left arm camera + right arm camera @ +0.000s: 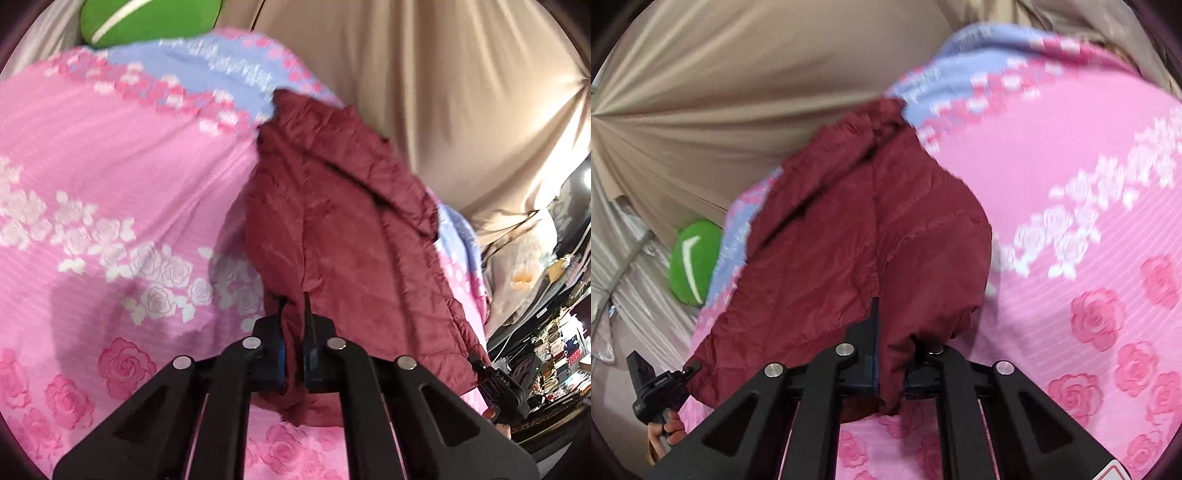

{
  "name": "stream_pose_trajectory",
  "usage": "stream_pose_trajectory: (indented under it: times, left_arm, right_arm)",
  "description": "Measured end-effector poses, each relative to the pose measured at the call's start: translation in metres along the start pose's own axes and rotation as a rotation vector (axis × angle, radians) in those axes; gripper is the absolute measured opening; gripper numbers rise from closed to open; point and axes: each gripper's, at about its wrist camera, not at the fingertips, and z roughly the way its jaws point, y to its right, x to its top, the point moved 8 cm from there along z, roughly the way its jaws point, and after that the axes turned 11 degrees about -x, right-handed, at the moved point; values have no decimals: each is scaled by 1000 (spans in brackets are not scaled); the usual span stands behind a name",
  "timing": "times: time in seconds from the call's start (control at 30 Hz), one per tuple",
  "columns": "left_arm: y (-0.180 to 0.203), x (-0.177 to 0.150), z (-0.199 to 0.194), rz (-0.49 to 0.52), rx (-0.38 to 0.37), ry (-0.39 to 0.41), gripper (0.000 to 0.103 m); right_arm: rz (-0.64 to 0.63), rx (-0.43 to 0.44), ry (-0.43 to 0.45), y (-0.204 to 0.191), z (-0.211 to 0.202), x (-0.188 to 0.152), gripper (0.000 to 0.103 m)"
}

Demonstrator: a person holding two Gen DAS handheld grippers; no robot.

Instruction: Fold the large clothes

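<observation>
A dark red quilted jacket [332, 206] lies stretched along the edge of a bed with a pink rose-patterned cover [92, 155]. My left gripper [293, 314] is shut on the jacket's near hem, with cloth bunched between the fingers. In the left wrist view the right gripper [498, 384] shows at the jacket's other corner. In the right wrist view the jacket [849, 229] rises from my right gripper [886, 332], which is shut on a fold of it. The left gripper [653, 384] shows at the lower left, clamped on the jacket's corner.
A green pillow [147, 20] with a white stripe sits at the head of the bed; it also shows in the right wrist view [692, 262]. A beige curtain [443, 92] hangs along the bed's side. Cluttered shelves [554, 350] stand beyond the bed.
</observation>
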Motion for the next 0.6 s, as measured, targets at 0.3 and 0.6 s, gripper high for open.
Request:
stream_pose_trajectory:
  times: [0.3,0.6]
  left_arm:
    - [76,-3,-106,146,-157,168,2]
    - [150,9,-242,293,-313,473,2]
  right_arm:
    - [-194,163,362,-41,-136,7,6]
    - [-310,340,712,-64,-301,3,5]
